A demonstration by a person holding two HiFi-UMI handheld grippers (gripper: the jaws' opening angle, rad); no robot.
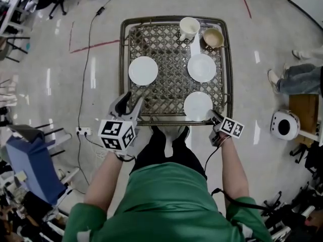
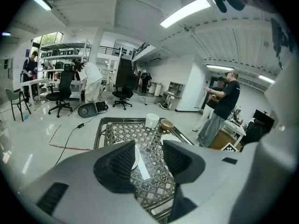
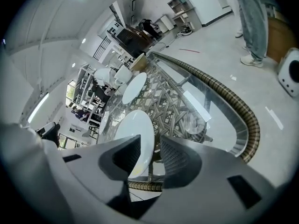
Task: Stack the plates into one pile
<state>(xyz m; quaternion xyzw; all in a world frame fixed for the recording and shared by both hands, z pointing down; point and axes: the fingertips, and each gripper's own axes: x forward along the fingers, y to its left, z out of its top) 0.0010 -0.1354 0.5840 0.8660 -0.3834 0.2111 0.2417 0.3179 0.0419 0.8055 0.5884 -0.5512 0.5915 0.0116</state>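
Three white plates lie apart on the glass-topped wicker table (image 1: 121, 59): a left plate (image 1: 143, 70), a far right plate (image 1: 201, 67) and a near right plate (image 1: 198, 106). My left gripper (image 1: 129, 104) hovers at the table's near left edge, open and empty, short of the left plate (image 2: 136, 158). My right gripper (image 1: 214, 116) is at the near right plate's front right rim. In the right gripper view that plate (image 3: 136, 133) reaches into the gap of the right gripper (image 3: 150, 149); the jaws stand apart and I see no pad pressing on it.
A white cup (image 1: 189, 27) and a tan bowl (image 1: 213, 37) stand at the table's far right. A person's legs (image 1: 298, 78), a wooden stand (image 1: 304, 111) and a round white device (image 1: 285, 125) are on the right. A blue chair (image 1: 29, 165) sits on the left.
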